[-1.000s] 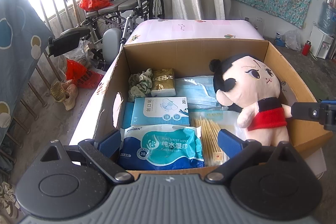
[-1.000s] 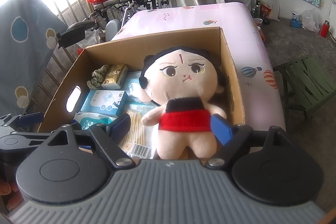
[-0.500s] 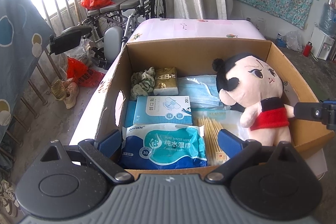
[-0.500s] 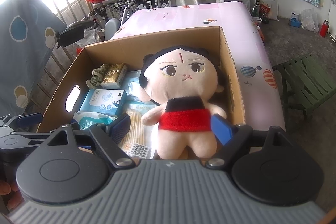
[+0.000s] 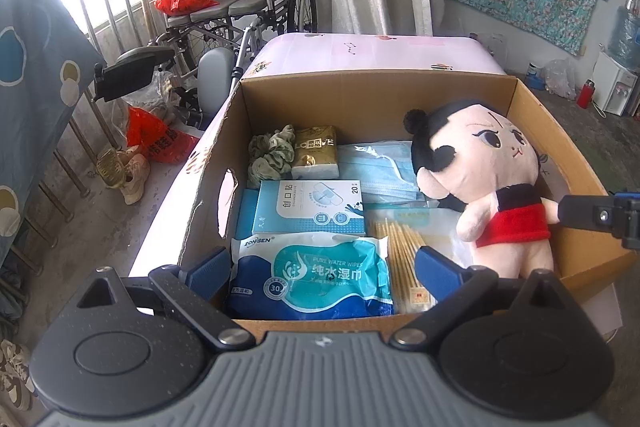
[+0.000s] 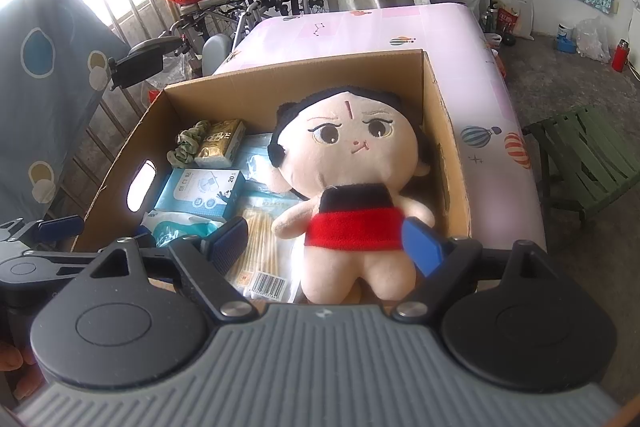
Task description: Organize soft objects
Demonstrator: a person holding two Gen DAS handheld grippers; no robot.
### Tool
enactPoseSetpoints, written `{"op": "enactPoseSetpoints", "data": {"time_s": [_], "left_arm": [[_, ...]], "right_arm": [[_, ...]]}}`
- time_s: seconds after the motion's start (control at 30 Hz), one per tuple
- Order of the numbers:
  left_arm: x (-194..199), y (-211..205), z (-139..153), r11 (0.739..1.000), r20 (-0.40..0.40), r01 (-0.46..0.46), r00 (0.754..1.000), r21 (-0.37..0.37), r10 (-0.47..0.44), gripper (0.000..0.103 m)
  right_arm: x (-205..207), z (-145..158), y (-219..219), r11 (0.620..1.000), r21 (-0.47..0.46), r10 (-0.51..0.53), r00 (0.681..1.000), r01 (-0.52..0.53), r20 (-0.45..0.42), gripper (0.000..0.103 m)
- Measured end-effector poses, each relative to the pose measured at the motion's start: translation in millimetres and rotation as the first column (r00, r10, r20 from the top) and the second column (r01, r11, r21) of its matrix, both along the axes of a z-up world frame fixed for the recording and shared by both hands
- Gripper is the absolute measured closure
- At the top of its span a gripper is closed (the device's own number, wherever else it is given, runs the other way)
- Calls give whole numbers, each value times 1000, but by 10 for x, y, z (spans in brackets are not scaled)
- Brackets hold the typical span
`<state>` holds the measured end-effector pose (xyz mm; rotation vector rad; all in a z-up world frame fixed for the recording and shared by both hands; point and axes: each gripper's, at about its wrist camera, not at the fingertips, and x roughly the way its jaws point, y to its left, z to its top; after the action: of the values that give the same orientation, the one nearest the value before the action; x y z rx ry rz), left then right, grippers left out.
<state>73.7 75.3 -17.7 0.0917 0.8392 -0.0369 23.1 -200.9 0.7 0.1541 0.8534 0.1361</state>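
Between the spread fingers of the right gripper (image 6: 326, 247), the doll (image 6: 348, 187) is seen lying in the box (image 6: 452, 163), ungrasped. The left gripper (image 5: 324, 267) is held open, empty, over the wipes (image 5: 316, 273), with the doll to its right.

Blown-out window glare, fisheye-warped edges.

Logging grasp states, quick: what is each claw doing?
Left claw: open, holding nothing.
Right claw: open, straddling the plush doll, not gripping it.
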Motion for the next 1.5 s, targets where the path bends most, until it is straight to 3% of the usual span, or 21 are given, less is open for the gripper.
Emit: {"op": "enactPoseSetpoints", "data": {"time_s": [0.43,0.6,1.5], "left_arm": [[1,-57,10,1000,3,1,1000,20,-1,3],[-9,-58,35,1000,2,15,1000,-20,-15,3],[-11,-71,26,1000,17,6,1000,9,-6,3]], "right_arm": [[-1,6,-9,1000,2,0,1000,0,2,18],[-2,10,-17,1000,3,-1,1000,1,0,18],[-11,-20,-10,1000,6,0,1000,0,-10,17]]}}
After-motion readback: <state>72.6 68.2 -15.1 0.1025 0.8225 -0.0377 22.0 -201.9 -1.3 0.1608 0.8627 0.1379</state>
